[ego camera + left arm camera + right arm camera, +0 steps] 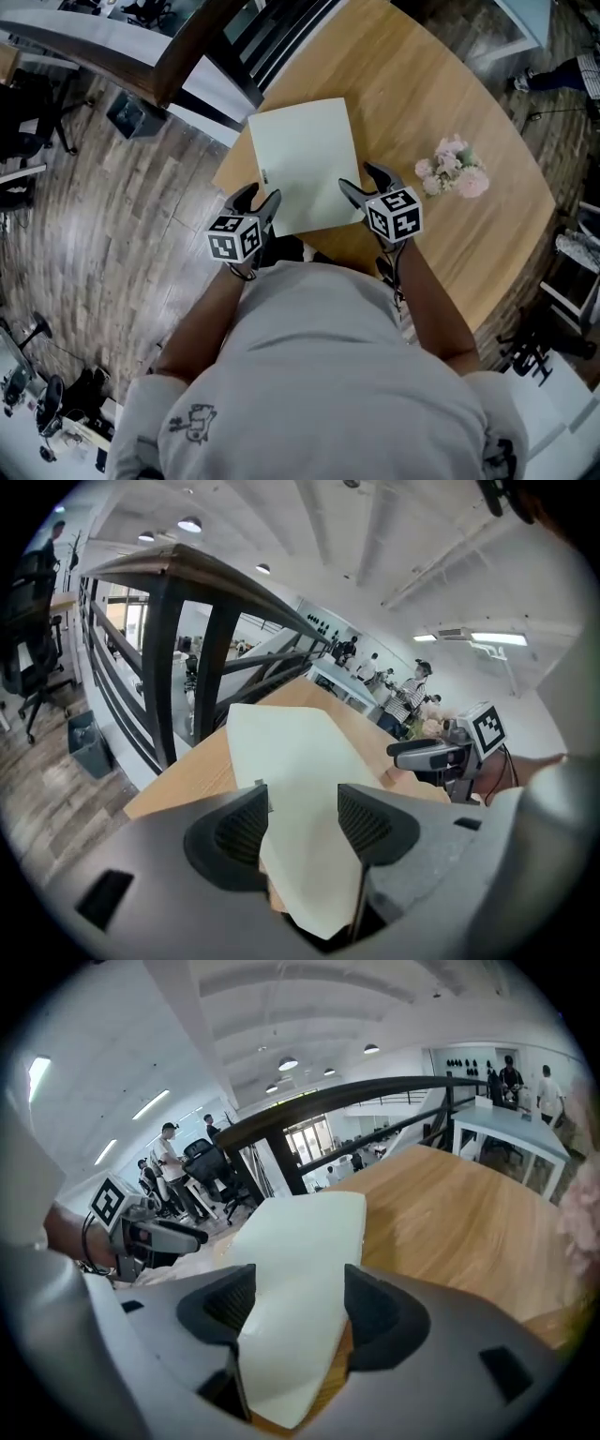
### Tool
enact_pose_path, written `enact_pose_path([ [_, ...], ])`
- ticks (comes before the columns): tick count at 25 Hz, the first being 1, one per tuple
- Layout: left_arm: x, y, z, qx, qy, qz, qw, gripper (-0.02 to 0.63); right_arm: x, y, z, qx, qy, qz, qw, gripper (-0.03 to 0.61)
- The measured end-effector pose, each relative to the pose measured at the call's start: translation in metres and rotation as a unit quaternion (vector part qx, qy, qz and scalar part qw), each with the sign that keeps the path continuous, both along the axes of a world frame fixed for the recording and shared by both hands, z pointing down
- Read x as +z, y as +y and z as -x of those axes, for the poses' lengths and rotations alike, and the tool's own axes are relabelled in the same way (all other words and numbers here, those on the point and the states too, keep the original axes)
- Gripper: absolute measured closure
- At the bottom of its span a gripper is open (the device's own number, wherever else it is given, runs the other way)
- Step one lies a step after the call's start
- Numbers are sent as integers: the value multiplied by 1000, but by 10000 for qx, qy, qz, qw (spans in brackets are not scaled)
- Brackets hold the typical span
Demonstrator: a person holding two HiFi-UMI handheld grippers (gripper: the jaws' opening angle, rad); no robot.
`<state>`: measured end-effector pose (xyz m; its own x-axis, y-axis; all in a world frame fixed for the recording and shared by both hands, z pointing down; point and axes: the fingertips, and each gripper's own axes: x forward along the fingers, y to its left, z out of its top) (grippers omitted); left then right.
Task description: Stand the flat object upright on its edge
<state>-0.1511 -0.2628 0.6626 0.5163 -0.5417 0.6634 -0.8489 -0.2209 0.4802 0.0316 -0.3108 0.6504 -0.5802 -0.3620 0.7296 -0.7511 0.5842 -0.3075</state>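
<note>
A pale, flat rectangular board (305, 159) lies flat on the round wooden table (441, 75), close to its near edge. My left gripper (261, 195) sits at the board's near-left corner, my right gripper (361, 178) at the near-right corner. In the left gripper view the board (300, 757) runs between the spread jaws of the left gripper (302, 817), with a gap at the pads. In the right gripper view the board (305, 1241) likewise passes between the wide jaws of the right gripper (298, 1309). Both grippers are open; neither grips the board.
A small bunch of pink flowers (453, 169) lies on the table to the right of the board. A dark railing beam (192, 47) crosses beyond the table's far-left edge. Wooden floor (103, 244) lies to the left. People stand far off in the room.
</note>
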Motion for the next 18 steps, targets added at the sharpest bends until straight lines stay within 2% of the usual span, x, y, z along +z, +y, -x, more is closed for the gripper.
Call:
enact_pose_path([
  [6,27,-17,6,-197,41,357,9992,380,40,-16,-9,177,101,584,9981,270],
  [11,44,-30,6,-245,85,567,9981,371,66,-22,-7,103,202,939,9953,267],
  [18,59,-33,5,-268,143,872,9957,370,82,-21,-7,178,43,1456,9892,241],
])
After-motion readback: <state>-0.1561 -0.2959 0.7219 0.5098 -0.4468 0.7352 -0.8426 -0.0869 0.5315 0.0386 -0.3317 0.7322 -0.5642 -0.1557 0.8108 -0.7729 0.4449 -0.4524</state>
